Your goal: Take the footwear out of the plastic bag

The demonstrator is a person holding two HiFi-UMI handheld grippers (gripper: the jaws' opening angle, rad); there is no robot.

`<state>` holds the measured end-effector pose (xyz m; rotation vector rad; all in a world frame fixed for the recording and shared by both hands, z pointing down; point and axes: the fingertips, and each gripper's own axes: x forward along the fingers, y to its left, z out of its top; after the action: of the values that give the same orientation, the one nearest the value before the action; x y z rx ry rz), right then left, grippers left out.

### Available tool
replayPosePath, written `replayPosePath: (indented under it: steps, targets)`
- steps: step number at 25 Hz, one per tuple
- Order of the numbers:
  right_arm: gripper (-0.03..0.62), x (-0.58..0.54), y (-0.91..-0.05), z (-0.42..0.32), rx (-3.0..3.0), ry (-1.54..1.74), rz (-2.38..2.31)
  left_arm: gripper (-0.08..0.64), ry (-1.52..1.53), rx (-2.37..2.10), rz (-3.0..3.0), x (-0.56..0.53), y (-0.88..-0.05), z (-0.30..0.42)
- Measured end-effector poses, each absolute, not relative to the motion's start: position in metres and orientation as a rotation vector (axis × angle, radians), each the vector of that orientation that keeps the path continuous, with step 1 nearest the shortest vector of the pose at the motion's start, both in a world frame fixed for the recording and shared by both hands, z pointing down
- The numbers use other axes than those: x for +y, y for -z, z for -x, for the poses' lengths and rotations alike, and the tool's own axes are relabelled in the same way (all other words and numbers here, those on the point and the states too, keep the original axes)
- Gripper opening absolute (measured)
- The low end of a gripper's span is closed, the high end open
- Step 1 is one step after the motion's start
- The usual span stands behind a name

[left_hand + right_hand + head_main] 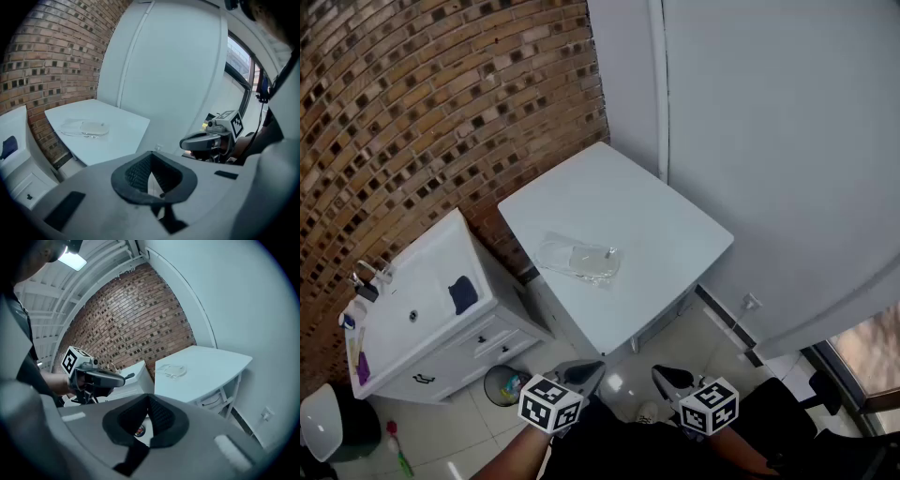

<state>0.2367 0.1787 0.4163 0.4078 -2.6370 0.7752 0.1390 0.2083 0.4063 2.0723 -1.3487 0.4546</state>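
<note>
A clear plastic bag with pale footwear inside lies flat near the front of the white table. It also shows in the left gripper view as the bag and in the right gripper view as the bag. My left gripper and right gripper hang low in front of the person, well short of the table. Both are shut with nothing between their jaws. In their own views, the left gripper and the right gripper point toward the table from a distance.
A white vanity cabinet with a sink stands left of the table, against the brick wall. A blue cloth lies on it. A small waste bin sits on the tiled floor below. A white wall runs behind the table.
</note>
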Motion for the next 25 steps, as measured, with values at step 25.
replayPosePath:
  steps: [25]
  targets:
    - [0.005, 0.051, -0.449, -0.091, -2.445, -0.515, -0.683, 0.006, -0.617, -1.186, -2.160, 0.044, -0.455, 0.038]
